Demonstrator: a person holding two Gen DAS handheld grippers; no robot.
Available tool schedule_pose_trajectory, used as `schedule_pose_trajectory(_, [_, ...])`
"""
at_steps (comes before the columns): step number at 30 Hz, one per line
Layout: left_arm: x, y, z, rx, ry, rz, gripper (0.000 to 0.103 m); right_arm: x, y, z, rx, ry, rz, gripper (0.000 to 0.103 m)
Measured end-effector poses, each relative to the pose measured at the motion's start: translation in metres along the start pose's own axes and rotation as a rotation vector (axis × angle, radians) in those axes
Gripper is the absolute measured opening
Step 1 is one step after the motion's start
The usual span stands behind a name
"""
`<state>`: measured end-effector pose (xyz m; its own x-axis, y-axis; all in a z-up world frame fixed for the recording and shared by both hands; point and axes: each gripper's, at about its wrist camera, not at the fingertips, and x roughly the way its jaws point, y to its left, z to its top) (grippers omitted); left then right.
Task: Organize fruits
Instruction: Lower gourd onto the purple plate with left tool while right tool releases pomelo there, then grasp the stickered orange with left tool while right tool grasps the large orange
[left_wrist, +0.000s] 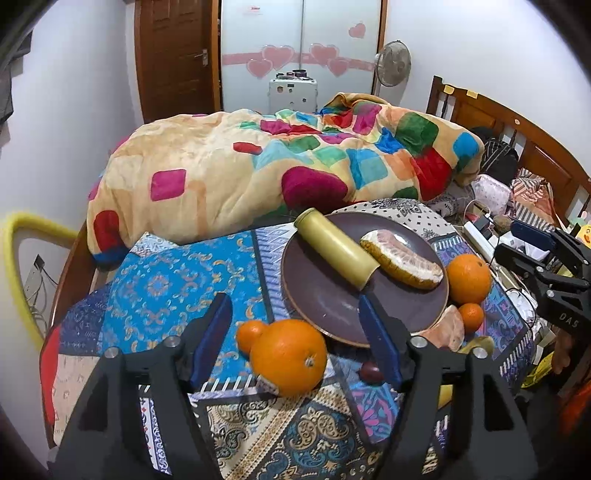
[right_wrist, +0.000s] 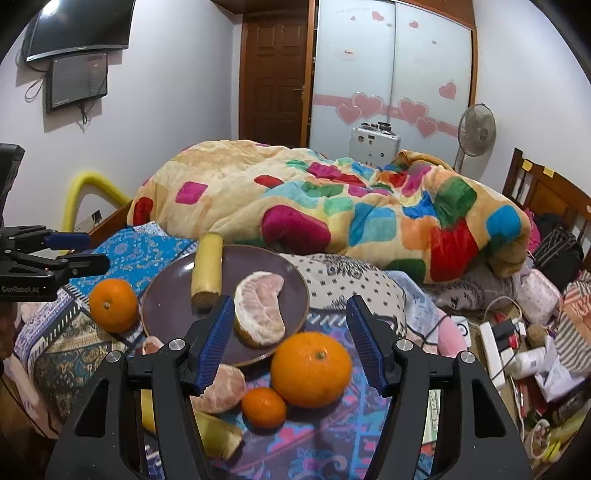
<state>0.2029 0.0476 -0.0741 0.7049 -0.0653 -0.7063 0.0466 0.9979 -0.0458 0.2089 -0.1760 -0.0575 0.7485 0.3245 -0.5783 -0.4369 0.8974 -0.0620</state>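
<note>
Purple-brown plate (right_wrist: 295, 288) sits at the centre of the patterned quilt (left_wrist: 177, 280), serving, I judge, as the collection point for the fruit. On it lie two items: one yellow-green cane-like cylinder (right_wrist: 207, 273) at 11 o'clock and one peeled pomelo segment (right_wrist: 260, 308) at 5 o'clock, side by side and not quite touching.

Off the plate I count two large oranges and two small mandarins. One large orange (left_wrist: 290, 356) with a small mandarin (left_wrist: 249, 334) touching it lies between the fingers of my left gripper (left_wrist: 295, 339); its jaws stand wide, pressing on nothing. The other large orange (right_wrist: 311, 369) and small mandarin (right_wrist: 264, 407) lie at the plate's opposite rim, between the fingers of my right gripper (right_wrist: 291, 347), whose jaws are likewise apart and empty.

One further peeled pomelo piece (right_wrist: 221, 387) rests against the rim, beside one banana (right_wrist: 218, 435), partly hidden. One small dark fruit (left_wrist: 371, 371), kind uncertain, lies by the left gripper's right finger.

Both grippers appear positioned over loose fruit for the next pick.
</note>
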Motion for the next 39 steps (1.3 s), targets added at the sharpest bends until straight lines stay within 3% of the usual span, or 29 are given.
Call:
schedule_pose_trajectory(5, [0.007, 0.005, -0.016, -0.011, 0.030, 0.004, 0.075, -0.001, -0.006, -0.012, 0.011, 0.012, -0.014, 0.065])
schedule_pose_trajectory(16, [0.036, 0.014, -0.049, -0.018, 0.111, 0.000, 0.075, 0.018, -0.014, -0.044, 0.031, 0.086, -0.017, 0.066])
schedule_pose_trajectory(31, [0.061, 0.012, -0.050, -0.002, 0.122, -0.009, 0.075, 0.050, -0.022, -0.046, 0.072, 0.141, 0.014, 0.067])
schedule_pose_trajectory(39, [0.060, 0.008, -0.050, 0.015, 0.099, -0.009, 0.066, 0.052, -0.022, -0.046, 0.063, 0.142, 0.024, 0.067])
